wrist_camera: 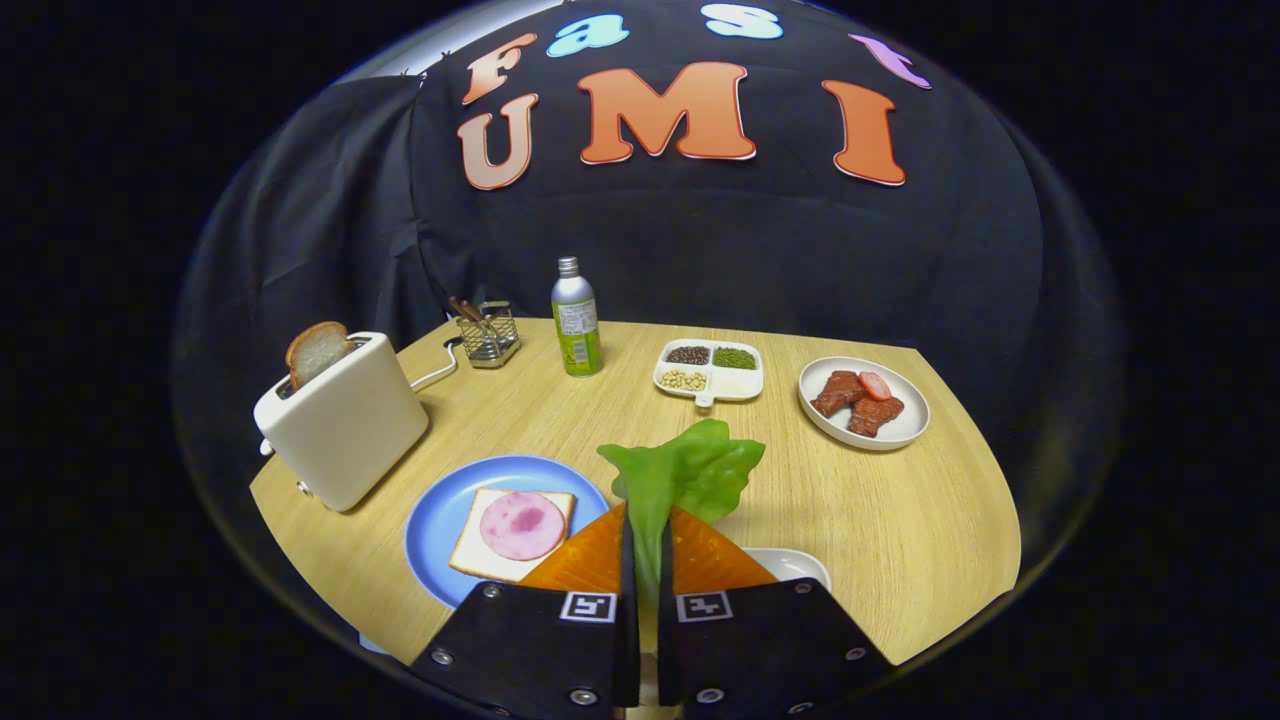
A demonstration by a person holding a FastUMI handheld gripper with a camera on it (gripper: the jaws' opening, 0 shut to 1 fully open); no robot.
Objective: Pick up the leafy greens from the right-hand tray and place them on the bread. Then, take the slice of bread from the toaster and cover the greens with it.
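Pinched between the gripper's (pixel 648 522) 2 fingers, a green leafy lettuce piece (pixel 688 472) stands raised above the round wooden table (pixel 860 500). Just left lies a blue plate (pixel 440 525) bearing white bread topped with pink ham (pixel 515 530); a cream toaster (pixel 345 425) holds 1 bread slice (pixel 315 350).

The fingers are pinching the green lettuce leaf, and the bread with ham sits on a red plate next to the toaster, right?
Almost. The gripper fingers do pinch the green lettuce leaf, and the bread with ham lies next to the toaster, but the gripper view shows its plate is blue, not red.
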